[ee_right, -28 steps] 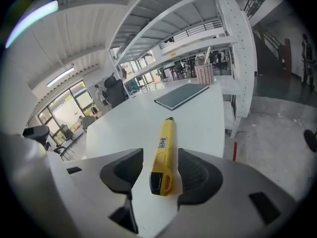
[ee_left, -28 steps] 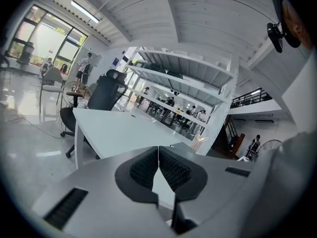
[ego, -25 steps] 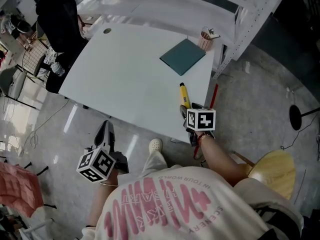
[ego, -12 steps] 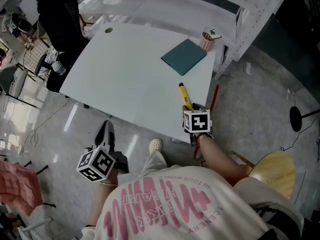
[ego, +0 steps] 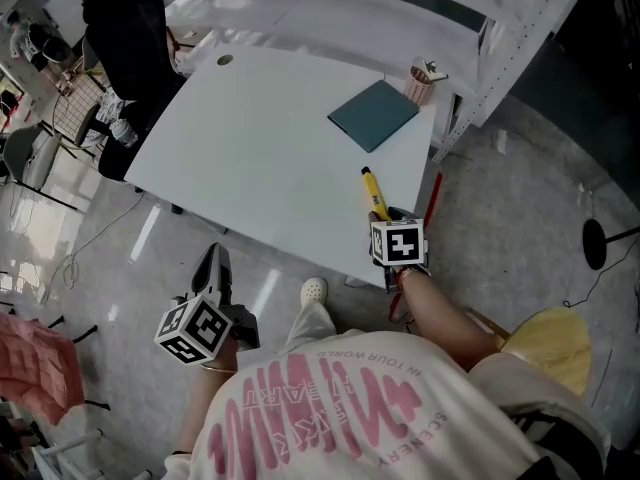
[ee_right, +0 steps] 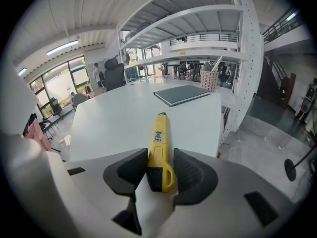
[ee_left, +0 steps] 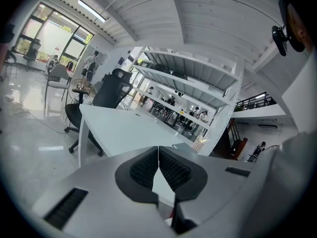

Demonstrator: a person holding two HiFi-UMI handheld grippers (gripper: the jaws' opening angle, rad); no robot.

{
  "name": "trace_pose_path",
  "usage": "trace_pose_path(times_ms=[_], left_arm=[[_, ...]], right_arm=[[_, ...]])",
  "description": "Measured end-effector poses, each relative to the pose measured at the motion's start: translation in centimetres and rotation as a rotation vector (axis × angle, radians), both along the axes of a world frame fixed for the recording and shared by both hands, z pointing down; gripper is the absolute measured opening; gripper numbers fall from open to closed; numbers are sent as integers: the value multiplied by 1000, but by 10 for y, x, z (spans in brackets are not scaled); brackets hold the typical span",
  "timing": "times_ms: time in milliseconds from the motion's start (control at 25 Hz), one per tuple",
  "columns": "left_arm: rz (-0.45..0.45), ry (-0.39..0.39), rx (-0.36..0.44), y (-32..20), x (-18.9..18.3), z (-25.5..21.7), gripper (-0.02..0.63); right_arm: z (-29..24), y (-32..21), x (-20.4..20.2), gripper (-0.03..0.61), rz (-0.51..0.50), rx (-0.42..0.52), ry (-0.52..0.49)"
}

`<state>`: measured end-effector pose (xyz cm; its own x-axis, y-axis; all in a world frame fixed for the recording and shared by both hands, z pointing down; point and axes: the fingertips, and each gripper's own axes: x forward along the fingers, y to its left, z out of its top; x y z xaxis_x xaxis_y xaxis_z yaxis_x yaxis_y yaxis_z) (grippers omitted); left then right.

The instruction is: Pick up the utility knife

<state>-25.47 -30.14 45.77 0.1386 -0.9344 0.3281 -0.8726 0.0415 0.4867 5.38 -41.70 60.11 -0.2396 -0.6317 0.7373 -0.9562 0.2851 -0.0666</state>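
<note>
The yellow utility knife lies near the right front edge of the white table, pointing away from me. My right gripper is at its near end. In the right gripper view the knife's black-tipped tail sits between the dark pads, which have just been closing and now touch both its sides; the knife still rests on the table. My left gripper hangs low over the floor to the left of the table's front edge. Its jaws are shut with nothing in them.
A teal notebook and a pen cup sit at the table's far right corner, beside a white shelf frame. A black chair stands far left. A red strip and a wooden stool are at right.
The right gripper's jaws have narrowed onto the knife's tail, and its marker cube has rolled slightly. The left gripper has stayed where it was.
</note>
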Motion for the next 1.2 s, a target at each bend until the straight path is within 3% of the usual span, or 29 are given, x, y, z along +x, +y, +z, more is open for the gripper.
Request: trace_pose_path(times_ms=[1200], left_arm=[[0,16,-3,2,3,-1,23]], right_arm=[[-3,0,2,170,-42,-103,49]])
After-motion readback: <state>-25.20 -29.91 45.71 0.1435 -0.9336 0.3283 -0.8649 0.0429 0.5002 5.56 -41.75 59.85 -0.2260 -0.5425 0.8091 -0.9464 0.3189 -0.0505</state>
